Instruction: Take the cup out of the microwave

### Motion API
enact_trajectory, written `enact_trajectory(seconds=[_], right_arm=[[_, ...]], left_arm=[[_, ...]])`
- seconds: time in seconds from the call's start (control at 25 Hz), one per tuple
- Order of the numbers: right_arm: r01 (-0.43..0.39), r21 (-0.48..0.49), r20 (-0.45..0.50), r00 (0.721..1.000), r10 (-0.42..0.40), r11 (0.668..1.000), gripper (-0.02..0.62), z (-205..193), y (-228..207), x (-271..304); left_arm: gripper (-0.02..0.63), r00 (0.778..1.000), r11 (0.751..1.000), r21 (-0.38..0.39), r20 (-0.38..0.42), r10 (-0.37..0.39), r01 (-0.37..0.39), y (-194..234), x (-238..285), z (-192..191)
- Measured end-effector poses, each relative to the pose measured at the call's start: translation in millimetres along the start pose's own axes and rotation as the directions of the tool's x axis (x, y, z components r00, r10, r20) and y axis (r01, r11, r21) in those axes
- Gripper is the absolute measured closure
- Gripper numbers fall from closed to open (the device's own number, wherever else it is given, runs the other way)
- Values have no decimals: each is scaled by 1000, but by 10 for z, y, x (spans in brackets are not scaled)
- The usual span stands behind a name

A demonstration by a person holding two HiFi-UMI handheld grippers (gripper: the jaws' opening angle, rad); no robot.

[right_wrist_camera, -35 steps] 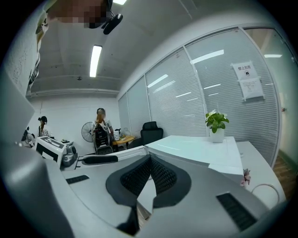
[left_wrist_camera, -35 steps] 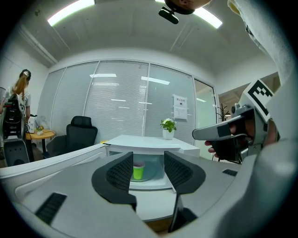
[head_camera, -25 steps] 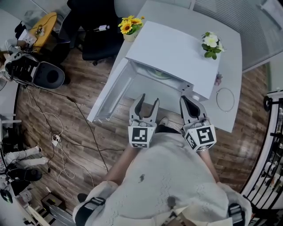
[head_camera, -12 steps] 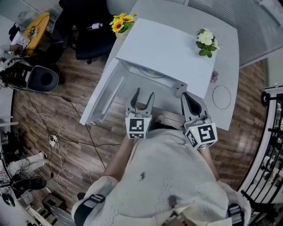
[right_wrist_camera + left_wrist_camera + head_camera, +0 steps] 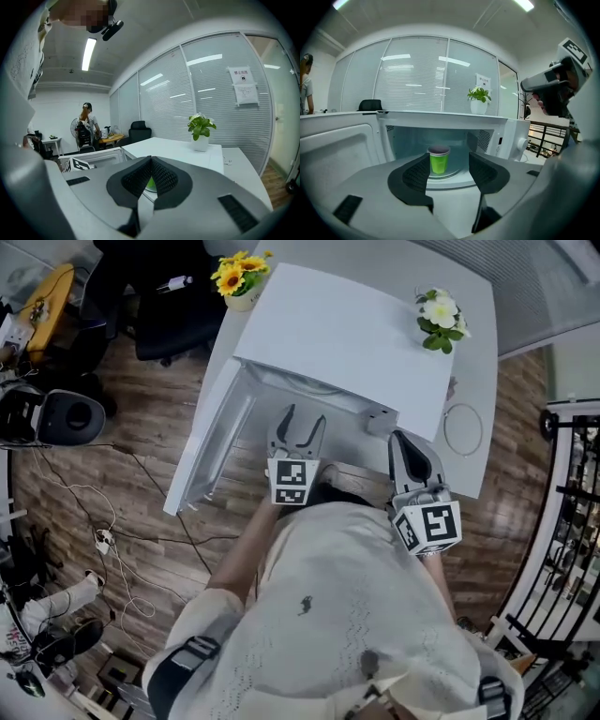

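From overhead, head view: microwave (image 5: 356, 334) is sitting on the white surface (image 5: 476, 352), door (image 5: 211, 451) hanging open to the left. Left gripper (image 5: 302, 420) is pointing into the opening, fingers (image 5: 280, 432) apart & just been widening, nothing betw. them. Right gripper (image 5: 405, 439) is hovering outside by the control side, fingers together, empty. Yellow flowers (image 5: 234, 276), a white-flowered pot (image 5: 439, 317) & a cable loop (image 5: 461, 430) are sitting round the oven, none blocking the way in.

Left gripper view: green cup (image 5: 438, 161) is standing upright on the turntable (image 5: 452, 175), deep in the cavity. It is showing in the gap betw. the fingers but well ahead of them, untouched. Likely risks: a finger nudging the light cup & tipping it, or a hard squeeze crushing it. Contents can't be told. Cavity frame & door are narrowing the approach.

Right gripper view: fingers are pressing together, only a green sliver showing past them. A person (image 5: 86, 124) is standing far off.
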State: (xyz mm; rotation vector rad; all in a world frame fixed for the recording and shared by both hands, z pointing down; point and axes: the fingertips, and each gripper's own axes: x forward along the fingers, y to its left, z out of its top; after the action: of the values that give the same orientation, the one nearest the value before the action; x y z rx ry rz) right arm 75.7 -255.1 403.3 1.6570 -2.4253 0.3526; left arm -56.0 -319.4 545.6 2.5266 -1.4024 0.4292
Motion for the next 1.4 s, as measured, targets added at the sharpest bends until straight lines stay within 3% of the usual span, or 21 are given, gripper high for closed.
enact_trajectory(seconds=[0.68,1.4], right_arm=[[203,84,-47,979,-199,976,586,-160,-82,66],[390,130,-78,921,-382,912,586,-310,-299,-182]], left_arm=[[290,991,998,21,-122,-62,65,277,758,-357],[275,980,997,36,-193,-55,63,333,1319,-533]])
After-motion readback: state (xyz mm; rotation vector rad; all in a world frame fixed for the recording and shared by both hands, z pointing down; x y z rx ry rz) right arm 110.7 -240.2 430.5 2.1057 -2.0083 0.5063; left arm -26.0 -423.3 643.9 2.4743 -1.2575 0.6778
